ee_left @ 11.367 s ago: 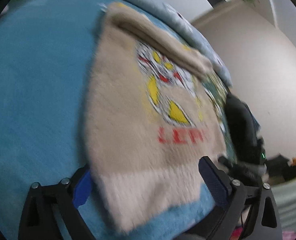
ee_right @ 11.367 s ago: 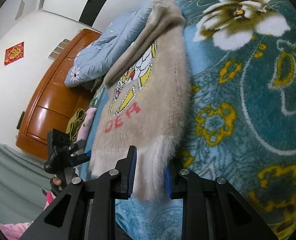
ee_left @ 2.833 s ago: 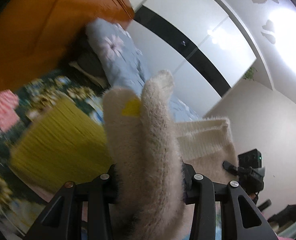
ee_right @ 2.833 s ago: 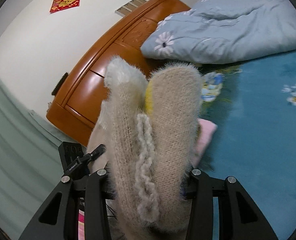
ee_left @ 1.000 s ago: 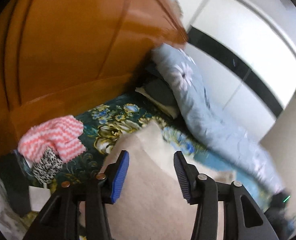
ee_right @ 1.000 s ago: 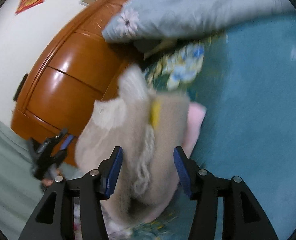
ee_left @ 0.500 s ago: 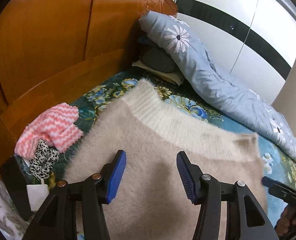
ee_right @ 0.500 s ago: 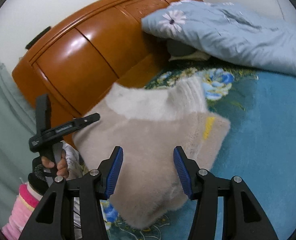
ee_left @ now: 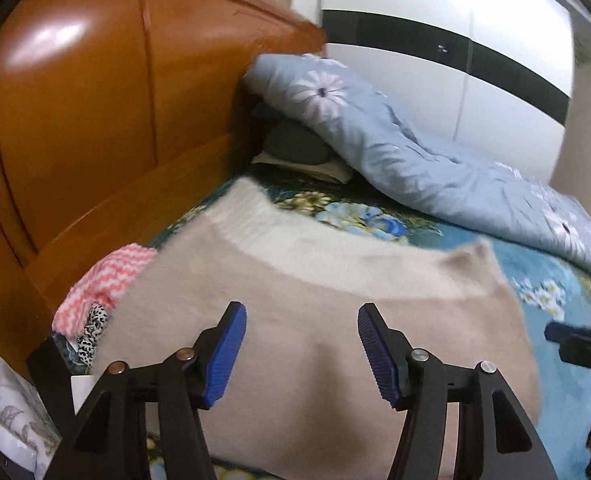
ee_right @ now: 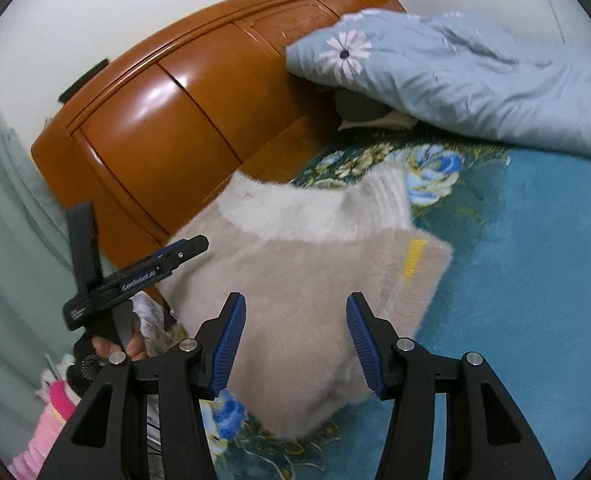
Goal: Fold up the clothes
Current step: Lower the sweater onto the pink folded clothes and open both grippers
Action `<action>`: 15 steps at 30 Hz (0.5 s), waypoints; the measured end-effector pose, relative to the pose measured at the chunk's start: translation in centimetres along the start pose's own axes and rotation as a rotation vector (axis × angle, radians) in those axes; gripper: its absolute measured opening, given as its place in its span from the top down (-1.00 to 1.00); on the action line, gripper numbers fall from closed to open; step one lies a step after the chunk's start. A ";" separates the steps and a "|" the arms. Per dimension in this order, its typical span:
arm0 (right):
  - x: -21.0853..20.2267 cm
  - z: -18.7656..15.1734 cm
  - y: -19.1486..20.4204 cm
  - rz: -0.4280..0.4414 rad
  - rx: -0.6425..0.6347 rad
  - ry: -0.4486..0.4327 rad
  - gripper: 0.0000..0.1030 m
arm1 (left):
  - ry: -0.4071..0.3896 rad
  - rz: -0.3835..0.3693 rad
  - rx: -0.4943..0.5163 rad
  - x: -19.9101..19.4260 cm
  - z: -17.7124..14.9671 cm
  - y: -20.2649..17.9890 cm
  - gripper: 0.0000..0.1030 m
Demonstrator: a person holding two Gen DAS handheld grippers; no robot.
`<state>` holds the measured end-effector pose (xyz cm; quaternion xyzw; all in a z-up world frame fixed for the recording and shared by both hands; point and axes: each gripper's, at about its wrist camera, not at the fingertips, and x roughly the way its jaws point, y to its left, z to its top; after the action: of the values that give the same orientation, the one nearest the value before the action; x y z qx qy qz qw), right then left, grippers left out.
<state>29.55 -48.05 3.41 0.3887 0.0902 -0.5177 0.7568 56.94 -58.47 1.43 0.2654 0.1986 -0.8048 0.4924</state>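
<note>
The beige sweater (ee_left: 303, 320) lies folded on the bed, on the blue flowered blanket (ee_right: 535, 280), near the wooden headboard (ee_left: 95, 120). Its paler ribbed band (ee_right: 315, 216) faces the headboard; a yellow patch (ee_right: 415, 256) shows at the fold on its right edge in the right wrist view.

The left tongs (ee_left: 301, 354) hang above the sweater, jaws opening, nothing gripped between the blue pads (ee_left: 225, 352). The right tongs (ee_right: 295, 344) also stand apart over the sweater, pads (ee_right: 361, 346) clear of the fabric, holding nothing. In the right wrist view a hand (ee_right: 115, 344) holds the left tongs at the sweater's left edge.

A pink and white zigzag cloth (ee_left: 103, 280) lies just beside the sweater, by the headboard. A light blue quilt (ee_left: 415, 152) with daisy print is bunched at the far side of the bed, over a dark pillow (ee_left: 295, 146).
</note>
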 end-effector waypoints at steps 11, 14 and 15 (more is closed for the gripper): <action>-1.7 -3.9 0.1 -0.129 -0.088 0.050 -0.19 | -0.069 -0.002 -0.130 -3.4 -4.8 -3.0 -0.55; -1.9 -5.1 0.0 -0.148 -0.078 0.057 -0.24 | -0.064 0.013 -0.153 -3.7 -6.2 -3.8 -0.59; -2.0 -5.5 0.0 -0.151 -0.073 0.060 -0.26 | -0.060 0.016 -0.159 -3.8 -6.6 -4.1 -0.60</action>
<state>30.10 -42.90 0.69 0.3681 0.1605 -0.5578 0.7264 56.17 -50.23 -1.15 0.2025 0.2450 -0.7902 0.5240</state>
